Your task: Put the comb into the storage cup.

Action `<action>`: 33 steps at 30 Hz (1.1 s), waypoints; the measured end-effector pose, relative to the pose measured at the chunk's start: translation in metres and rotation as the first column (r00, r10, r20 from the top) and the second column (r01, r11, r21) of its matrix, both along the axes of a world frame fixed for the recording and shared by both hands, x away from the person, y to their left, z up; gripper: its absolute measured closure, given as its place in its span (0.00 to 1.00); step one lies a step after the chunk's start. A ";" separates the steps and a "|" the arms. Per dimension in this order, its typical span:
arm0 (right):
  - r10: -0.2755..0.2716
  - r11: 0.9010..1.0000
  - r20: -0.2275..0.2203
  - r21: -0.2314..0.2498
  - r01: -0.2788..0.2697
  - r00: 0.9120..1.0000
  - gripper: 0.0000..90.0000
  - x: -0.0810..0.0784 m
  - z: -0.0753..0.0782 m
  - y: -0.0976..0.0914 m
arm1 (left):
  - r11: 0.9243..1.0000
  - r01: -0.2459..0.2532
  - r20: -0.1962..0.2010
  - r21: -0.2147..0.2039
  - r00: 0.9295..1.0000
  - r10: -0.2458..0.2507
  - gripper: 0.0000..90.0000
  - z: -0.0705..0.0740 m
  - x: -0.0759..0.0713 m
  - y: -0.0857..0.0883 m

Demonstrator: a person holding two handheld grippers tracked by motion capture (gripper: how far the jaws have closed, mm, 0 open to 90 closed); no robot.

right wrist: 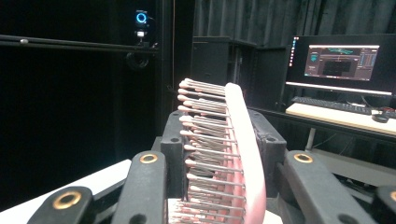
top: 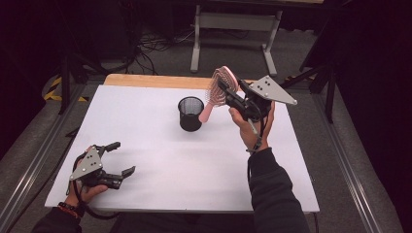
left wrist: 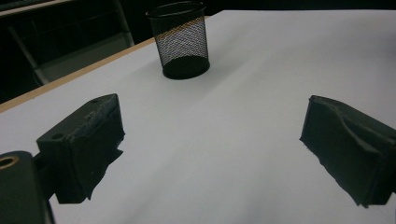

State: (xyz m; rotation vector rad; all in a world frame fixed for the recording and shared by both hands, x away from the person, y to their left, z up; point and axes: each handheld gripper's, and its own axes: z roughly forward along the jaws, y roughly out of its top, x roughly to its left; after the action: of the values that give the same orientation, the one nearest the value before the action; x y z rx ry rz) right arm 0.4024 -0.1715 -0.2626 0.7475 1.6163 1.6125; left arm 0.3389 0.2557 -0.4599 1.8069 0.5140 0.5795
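1. White board covered the table (top: pixel 160 155) under dim light, with dark curtains, cables and a lit monitor (right wrist: pixel 343 60) beyond.
2. The right gripper (top: pixel 224 87) was raised above the far side of the table, its jaws pressed onto the head of a pink hairbrush (top: pixel 219 90), bristles against one jaw and the smooth back against the other; the handle hung down and toward the cup.
3. A black mesh cup (top: pixel 190 113) stood upright just beside and below that handle, apparently empty.
4. The left gripper (top: pixel 118 158) rested low at the near left corner, jaws spread wide, holding nothing.
5. Judged as a drop-in step: bring the handle tip squarely over the cup's mouth, tilt the brush closer to upright, lower it inside, then release.
6. The light cup could tip if the handle caught its rim; the idle gripper could steady it.
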 end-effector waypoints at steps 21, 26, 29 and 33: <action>-0.053 0.998 -0.004 0.012 0.053 0.999 0.72 0.033 0.006 0.018 | 1.000 0.005 -0.003 0.005 1.000 -0.005 0.07 -0.001 0.000 -0.001; -0.057 0.998 -0.009 0.008 0.057 0.998 0.72 0.039 0.004 0.026 | 1.000 0.008 -0.005 0.001 1.000 -0.008 0.08 -0.001 0.000 -0.001; -0.063 0.998 -0.016 0.009 0.064 0.998 0.72 0.043 0.002 0.029 | 1.000 0.006 -0.005 0.003 1.000 -0.006 0.07 -0.001 0.000 -0.001; -0.066 0.998 -0.027 0.005 0.066 0.997 0.72 0.048 -0.003 0.033 | 1.000 0.007 -0.004 0.002 1.000 -0.007 0.08 0.000 0.000 -0.001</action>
State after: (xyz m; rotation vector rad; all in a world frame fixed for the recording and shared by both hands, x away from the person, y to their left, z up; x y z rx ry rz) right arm 0.4507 -0.1388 -0.2655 0.8207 1.5901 1.5674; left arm 0.3390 0.2550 -0.4604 1.8113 0.5103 0.5720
